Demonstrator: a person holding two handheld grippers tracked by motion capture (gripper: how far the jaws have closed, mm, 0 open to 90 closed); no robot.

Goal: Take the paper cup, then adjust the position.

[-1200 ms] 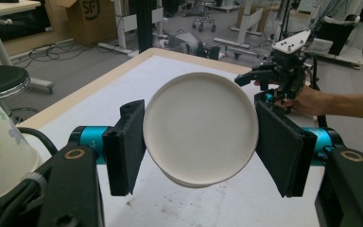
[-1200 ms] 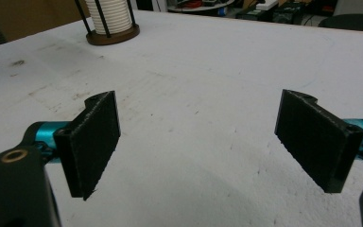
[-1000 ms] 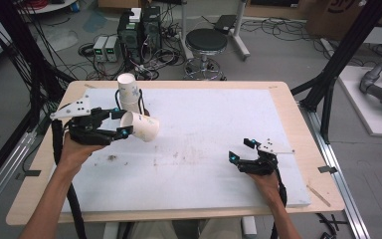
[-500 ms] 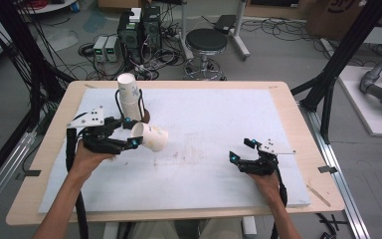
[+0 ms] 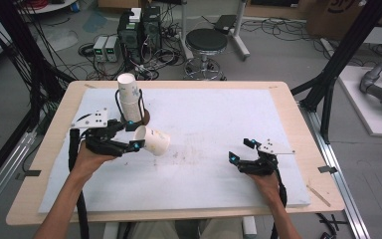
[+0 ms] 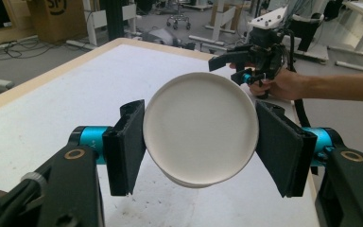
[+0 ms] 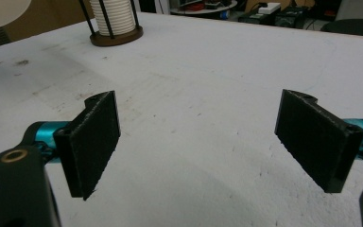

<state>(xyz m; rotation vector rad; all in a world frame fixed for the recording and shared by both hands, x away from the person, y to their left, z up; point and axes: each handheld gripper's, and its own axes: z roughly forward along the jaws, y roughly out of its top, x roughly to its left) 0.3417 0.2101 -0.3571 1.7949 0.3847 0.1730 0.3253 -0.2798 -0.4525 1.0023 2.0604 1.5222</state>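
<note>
One paper cup (image 5: 151,140) clamped in left gripper (image 5: 135,138) jaws; right gripper (image 5: 239,152) jaws apart

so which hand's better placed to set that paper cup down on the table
Left. The left gripper is already clamped on the paper cup, held sideways just above the white mat. The right gripper rests open and empty, well off to the side.

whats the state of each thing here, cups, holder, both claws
paper cup: on its side in the air, clamped in the left claw
left claw: shut on the paper cup, bottom of the cup facing its camera
cup stack: upright in the holder
cup holder: standing on the table, loaded
right claw: open, nothing between its pads, low over the table
</note>
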